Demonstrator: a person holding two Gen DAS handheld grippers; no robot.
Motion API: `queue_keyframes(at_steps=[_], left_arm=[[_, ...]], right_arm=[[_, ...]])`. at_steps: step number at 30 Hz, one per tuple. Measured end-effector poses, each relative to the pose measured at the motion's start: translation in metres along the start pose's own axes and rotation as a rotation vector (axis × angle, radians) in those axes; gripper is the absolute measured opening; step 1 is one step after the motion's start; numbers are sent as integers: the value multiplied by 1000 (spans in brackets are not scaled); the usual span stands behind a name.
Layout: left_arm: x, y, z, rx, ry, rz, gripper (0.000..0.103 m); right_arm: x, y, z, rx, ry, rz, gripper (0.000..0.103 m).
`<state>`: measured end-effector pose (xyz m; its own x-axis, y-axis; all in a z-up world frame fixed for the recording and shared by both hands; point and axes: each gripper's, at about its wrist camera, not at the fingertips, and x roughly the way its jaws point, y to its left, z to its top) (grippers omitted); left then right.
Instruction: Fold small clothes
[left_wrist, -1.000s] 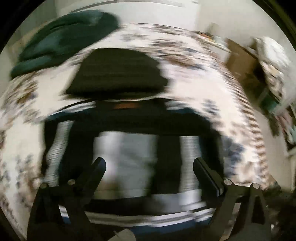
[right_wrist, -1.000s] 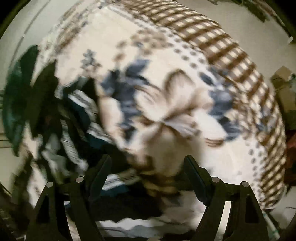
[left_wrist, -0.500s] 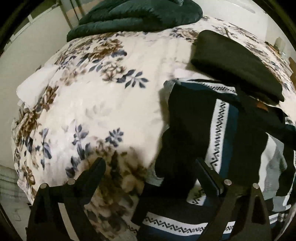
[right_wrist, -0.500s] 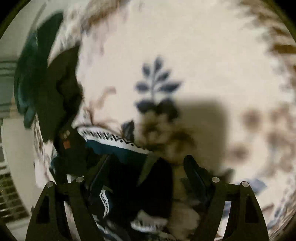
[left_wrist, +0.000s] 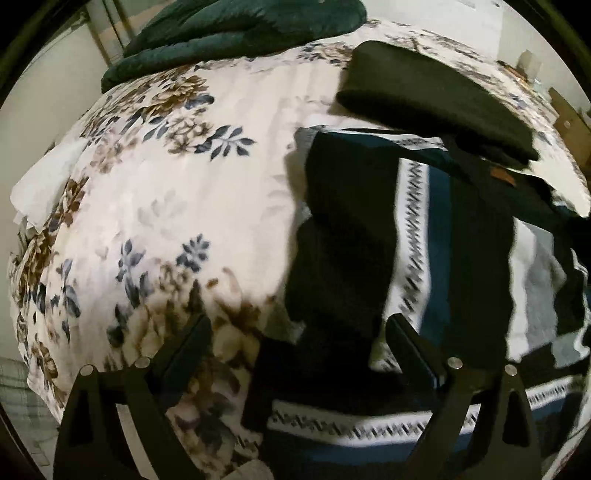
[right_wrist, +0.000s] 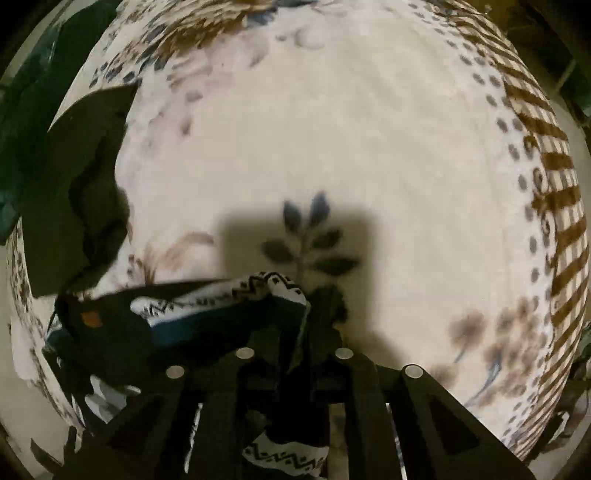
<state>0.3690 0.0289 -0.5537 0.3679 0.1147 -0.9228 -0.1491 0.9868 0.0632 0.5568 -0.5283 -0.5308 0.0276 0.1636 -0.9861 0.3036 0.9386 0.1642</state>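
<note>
Two tools worked: the right tool (right_wrist: 291, 354) was closing on the patterned garment's (left_wrist: 410, 236) corner between its jaws; the left tool (left_wrist: 299, 332) gaped wide, garment beneath. Best pinch fully before lifting; beyond lay floral bedding (left_wrist: 192, 192).

A bed (left_wrist: 207, 206) fills most of the room, covered by a cream blanket (right_wrist: 332, 140) printed with blue leaf sprigs and brown flowers; toward its edge the print turns to a row of grey dots and a brown checked border (right_wrist: 554, 192). At the far end of the bed lies a bunched dark green quilt (left_wrist: 240, 29), and beyond that a pale wall (left_wrist: 424, 11). A white sheet corner (left_wrist: 40, 192) sticks out at the bed's left side. Brown cardboard boxes (left_wrist: 569, 118) stand past the bed's right edge. The light is dim and warm, throwing a blocky shadow (right_wrist: 295, 251) on the blanket.
</note>
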Motion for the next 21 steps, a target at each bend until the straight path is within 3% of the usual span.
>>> queue_keyframes(at_steps=[2,4,7,11,16,18,21], left_arm=[[-14,-1,-7,0,-10,-32,96],[-34,-3,-20,14,-29,-46,96],[-64,-8,-48,36,-40,-50,96],[-99,-27,-101,44,-16,-28,96],[-124,-74,-183,-7,86,64,96],[-128,-93,-212,-41,138,81,96],[-135,-122,-252,-91,180,98,96]], right_arm=[[-22,-19,-18,57,9,39,47],[-46,-34,-45,78,4,75,55],[-83,-62,-114,42,51,92,58],[-97,-100,-195,37,107,175,62],[-57,-154,-306,-1,281,261,62],[-40,-167,-330,8,326,292,62],[-27,-177,-335,59,310,393,62]])
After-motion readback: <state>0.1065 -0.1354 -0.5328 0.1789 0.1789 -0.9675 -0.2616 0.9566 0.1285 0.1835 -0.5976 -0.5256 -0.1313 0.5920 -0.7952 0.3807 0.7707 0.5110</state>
